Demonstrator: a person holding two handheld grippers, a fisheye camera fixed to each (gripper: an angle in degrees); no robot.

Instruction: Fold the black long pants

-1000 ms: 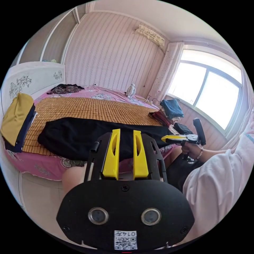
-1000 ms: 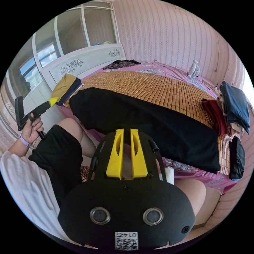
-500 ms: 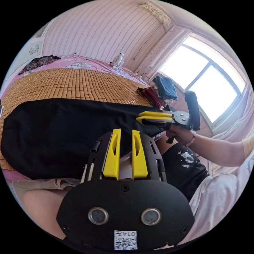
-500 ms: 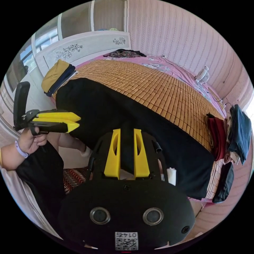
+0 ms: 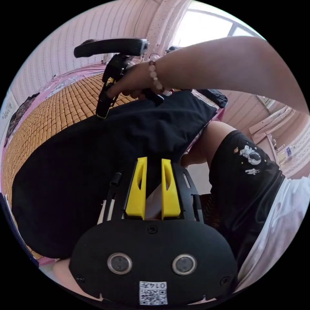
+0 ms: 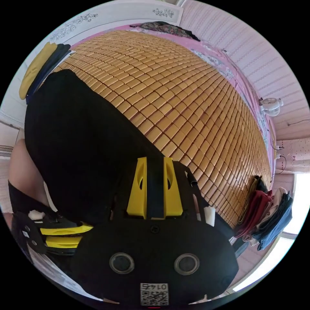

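Pink striped walls and a bright window [image 5: 206,22] frame a bed covered by a woven bamboo mat [image 6: 180,97], with the black long pants [image 6: 80,139] laid flat along the mat's near edge, one end hanging slightly past the pink sheet [image 5: 222,111].

Much is cut off or hard to read. In the left gripper view, the pants' far end runs under the person's forearm [image 5: 232,67] and the window glare washes out what lies behind it. The right gripper [image 5: 102,111] appears there from the side, its tip down at the pants' far edge next to the mat; whether it touches the cloth, or how far its jaws stand apart, cannot be made out from that angle. In the right gripper view its own yellow jaws stand narrowly apart over the pants, with dark fabric showing in the gap, though whether they press on it is unclear.

The left gripper [image 5: 152,190] hovers at the pants' near edge, jaws narrowly apart with something pale between them, gripping nothing visible. It also shows low in the right gripper view [image 6: 80,235].

A hand [image 5: 132,84] with a beaded bracelet wraps the right gripper's handle, the arm reaching across. Folded clothes [image 6: 268,210] sit stacked by the mat's end, and a yellow and navy pile [image 6: 38,69] lies at the other.
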